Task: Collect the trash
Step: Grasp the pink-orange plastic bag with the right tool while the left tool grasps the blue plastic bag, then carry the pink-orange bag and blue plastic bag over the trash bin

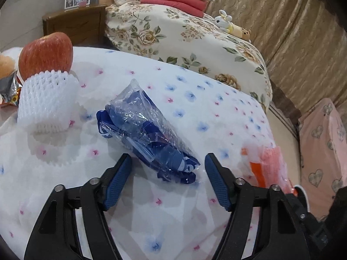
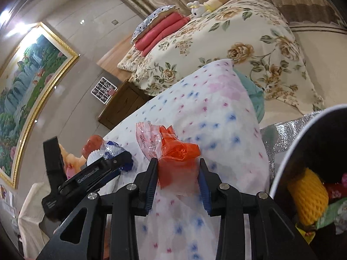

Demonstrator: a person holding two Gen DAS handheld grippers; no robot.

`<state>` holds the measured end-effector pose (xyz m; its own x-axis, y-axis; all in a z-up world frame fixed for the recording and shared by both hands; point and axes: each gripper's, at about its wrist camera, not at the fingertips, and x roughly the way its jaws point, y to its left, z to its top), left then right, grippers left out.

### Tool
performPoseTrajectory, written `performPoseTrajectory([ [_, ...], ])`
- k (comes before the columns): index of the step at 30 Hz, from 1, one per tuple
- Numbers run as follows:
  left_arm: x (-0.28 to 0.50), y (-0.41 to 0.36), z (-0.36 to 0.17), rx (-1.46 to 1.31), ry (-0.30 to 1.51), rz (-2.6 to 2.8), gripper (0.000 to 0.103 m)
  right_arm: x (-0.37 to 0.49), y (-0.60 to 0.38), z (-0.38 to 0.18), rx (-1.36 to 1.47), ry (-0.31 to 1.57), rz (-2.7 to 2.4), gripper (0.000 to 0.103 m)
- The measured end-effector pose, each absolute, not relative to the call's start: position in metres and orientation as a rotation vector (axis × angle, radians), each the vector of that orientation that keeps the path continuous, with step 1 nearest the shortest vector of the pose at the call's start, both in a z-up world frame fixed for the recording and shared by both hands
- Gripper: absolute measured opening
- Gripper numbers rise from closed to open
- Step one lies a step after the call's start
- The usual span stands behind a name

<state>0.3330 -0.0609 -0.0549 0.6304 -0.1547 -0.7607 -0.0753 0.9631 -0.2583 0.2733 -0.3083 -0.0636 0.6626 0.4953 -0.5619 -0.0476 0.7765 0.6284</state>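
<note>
While right gripper [image 2: 177, 174] pinches orange wrapper [image 2: 176, 151], left gripper [image 1: 168, 165] spread wide, blue wrapper [image 1: 145, 130] at its 12 o'clock; bin [image 2: 282, 162] at 3 o'clock.

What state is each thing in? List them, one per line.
Left gripper: open, fingers either side of the blue wrapper's near end.
Blue wrapper: crumpled, lying on the tablecloth.
Right gripper: shut on the orange bag.
Orange bag: bunched between the pads.
Apple: upright in white foam net.
Bin: open, part-filled.
</note>
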Motion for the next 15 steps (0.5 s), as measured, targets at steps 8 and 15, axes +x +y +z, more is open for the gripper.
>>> performPoseTrajectory([
  [8, 0.304, -0.064, -0.049, -0.236, 0.853, -0.117, 0.037, 0.251, -0.315, -0.059, 0.638, 0.769, 0.307, 0.036],
  [15, 0.258, -0.086, -0.041, -0.180, 0.847, -0.227, 0.036, 0.227, -0.323, -0.051, 0.627, 0.745, 0.276, 0.036],
])
